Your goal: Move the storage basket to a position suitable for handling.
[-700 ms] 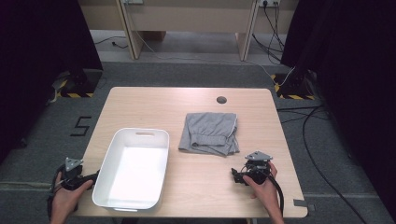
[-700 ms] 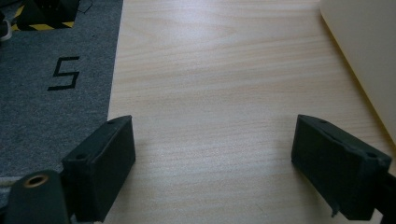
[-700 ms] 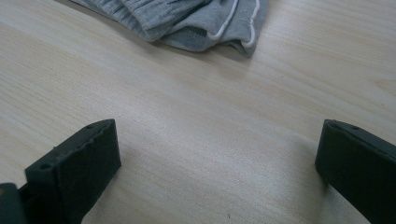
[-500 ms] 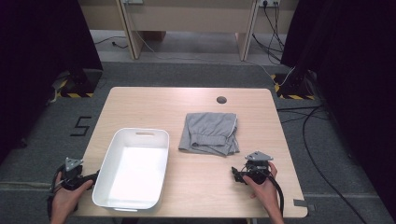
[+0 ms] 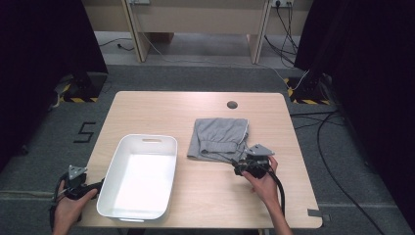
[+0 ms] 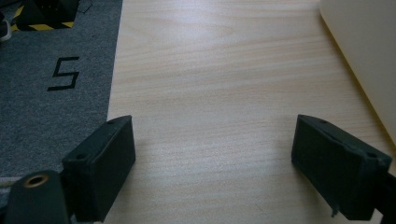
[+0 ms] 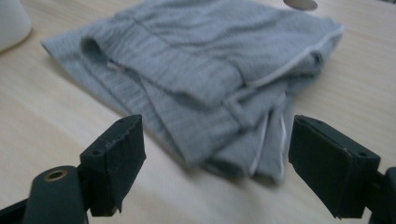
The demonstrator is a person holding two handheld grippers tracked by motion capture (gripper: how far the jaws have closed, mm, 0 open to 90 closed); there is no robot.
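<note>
A folded grey garment (image 5: 220, 139) with white piping lies right of the table's middle. My right gripper (image 5: 240, 165) is at its near right corner. In the right gripper view the jaws (image 7: 219, 140) stand wide apart, open. The garment's (image 7: 210, 79) near folds lie just ahead of them and partly between them, with no pad pressing on the cloth. My left gripper (image 5: 90, 186) hovers at the table's front left edge, beside a white tub (image 5: 139, 176). Its jaws (image 6: 212, 140) are open over bare wood, with the tub's wall (image 6: 369, 56) at the right.
The white tub is empty and takes up the front left of the table (image 5: 205, 205). A dark round hole (image 5: 232, 104) sits near the table's far edge. On the grey carpet left of the table is a black "5" mark (image 5: 85, 132). Cables trail on the floor at the right.
My right gripper has moved away from the front edge, up and left to the garment's near corner. The left gripper and the tub have stayed put.
</note>
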